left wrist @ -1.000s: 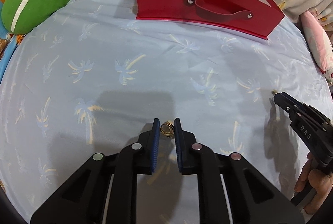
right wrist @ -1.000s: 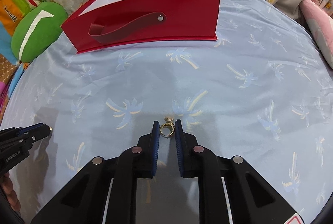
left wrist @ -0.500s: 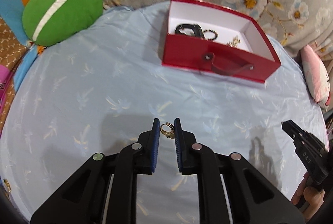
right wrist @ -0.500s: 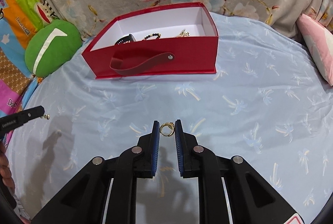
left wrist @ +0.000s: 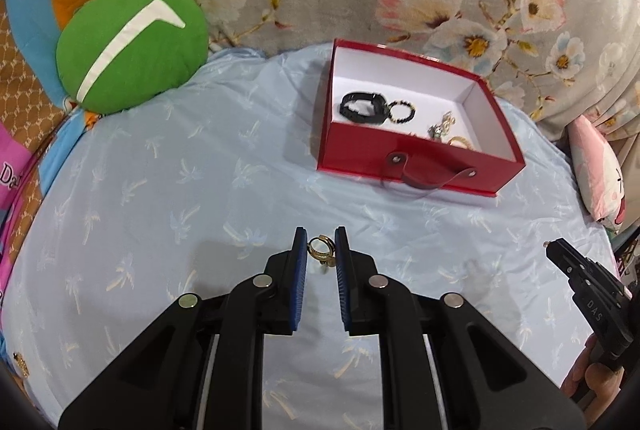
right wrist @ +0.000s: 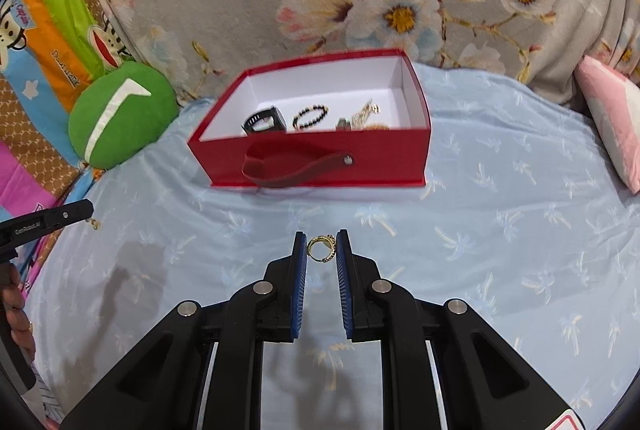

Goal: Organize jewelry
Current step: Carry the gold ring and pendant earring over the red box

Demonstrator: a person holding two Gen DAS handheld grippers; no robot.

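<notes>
Gold ring (left wrist: 321, 248) sits pinched between the blue fingers (left wrist: 299, 262) of the left gripper (left wrist: 321, 250), held above the palm-print bedsheet (left wrist: 160, 190). The right gripper (right wrist: 322, 250) likewise pinches a second gold ring (right wrist: 320, 248) at its tips. Beyond both, the open red box (left wrist: 400, 154) holds a black band (left wrist: 362, 107), a beaded bracelet (left wrist: 401, 110) and gold pieces (left wrist: 444, 128).
</notes>
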